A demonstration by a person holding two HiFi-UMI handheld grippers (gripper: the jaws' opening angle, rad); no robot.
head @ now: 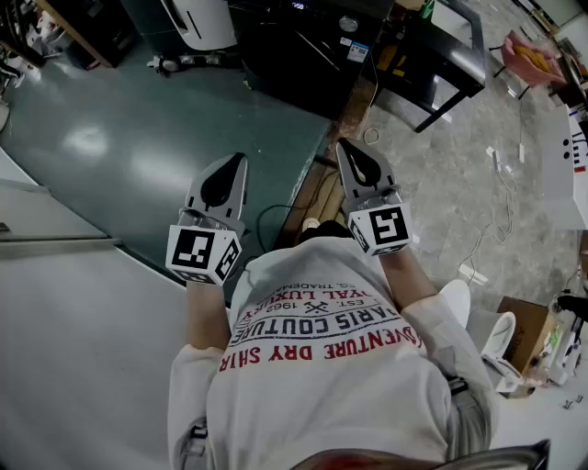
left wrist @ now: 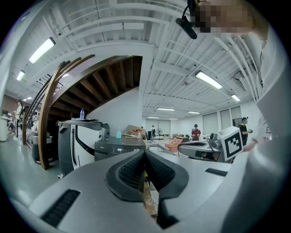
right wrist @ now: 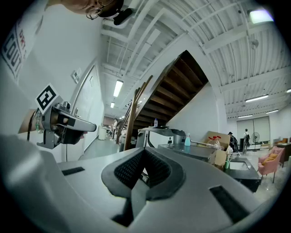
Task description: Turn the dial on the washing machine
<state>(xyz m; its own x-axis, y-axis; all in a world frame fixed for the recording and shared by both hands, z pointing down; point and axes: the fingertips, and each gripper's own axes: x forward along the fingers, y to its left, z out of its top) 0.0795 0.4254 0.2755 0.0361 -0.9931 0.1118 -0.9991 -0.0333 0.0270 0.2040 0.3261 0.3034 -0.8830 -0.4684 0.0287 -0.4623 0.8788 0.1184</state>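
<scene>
The left claw [head: 230, 170] and the right claw [head: 354, 161] are both closed and empty. Well ahead of them stands the dark washing machine [head: 294, 50]. Its dial is too small to make out; it is probably stiff and smooth, best pinched across the rim.

The floor [head: 110, 138] below you was in two parts: glossy green on your left and grey marbled tile [head: 441, 184] on your right, with a brown strip [head: 317, 188] between them. A dark, boxy washing machine [head: 294, 50], as far as that steep angle let you tell, stood at the far end where the two parts met. A white unit [head: 197, 20] stood just beside it on the green. A black frame table [head: 450, 60] stood on the tile near the machine. White cables [head: 503, 184] lay loose over the tile, and a small coil of cord [head: 371, 136] lay near the strip. A black cable [head: 266, 213] looped at the green edge. A cardboard box [head: 524, 330] sat on the tile at your right.
</scene>
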